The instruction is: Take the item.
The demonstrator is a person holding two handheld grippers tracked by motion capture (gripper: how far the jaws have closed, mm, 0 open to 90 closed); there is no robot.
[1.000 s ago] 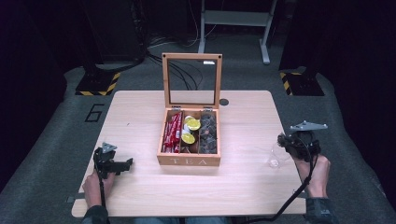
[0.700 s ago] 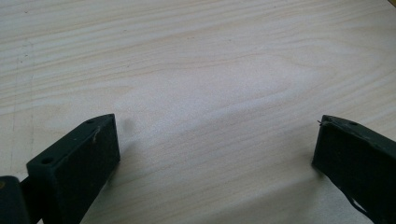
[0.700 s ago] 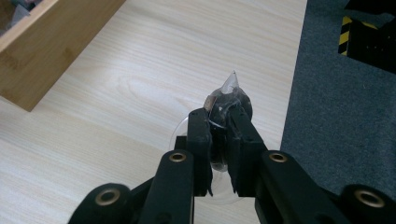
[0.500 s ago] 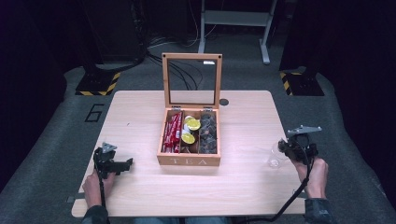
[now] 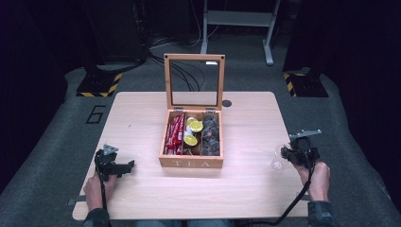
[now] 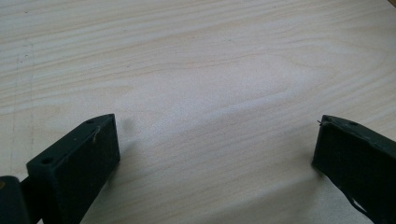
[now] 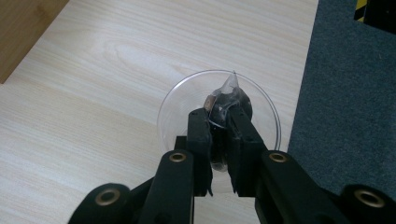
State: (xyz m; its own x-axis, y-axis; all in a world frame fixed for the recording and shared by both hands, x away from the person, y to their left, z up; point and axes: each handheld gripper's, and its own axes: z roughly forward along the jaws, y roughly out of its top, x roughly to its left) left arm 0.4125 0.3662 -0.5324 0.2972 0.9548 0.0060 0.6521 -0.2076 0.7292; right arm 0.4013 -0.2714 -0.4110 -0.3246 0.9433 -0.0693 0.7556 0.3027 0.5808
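Clear plastic wraps the dark tea bag (image 7: 227,103) pinched between the right gripper's (image 7: 219,122) closed jaws, directly over a glass cup (image 7: 177,100) near the table's (image 5: 255,189) right edge, while the left gripper (image 6: 217,144) rests wide open, empty.

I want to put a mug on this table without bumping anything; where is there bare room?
Bare wood lies left of the tea box, between it and the left gripper, and along the near edge. It is tighter on the right, where the right gripper holds a tea packet over a clear dish.
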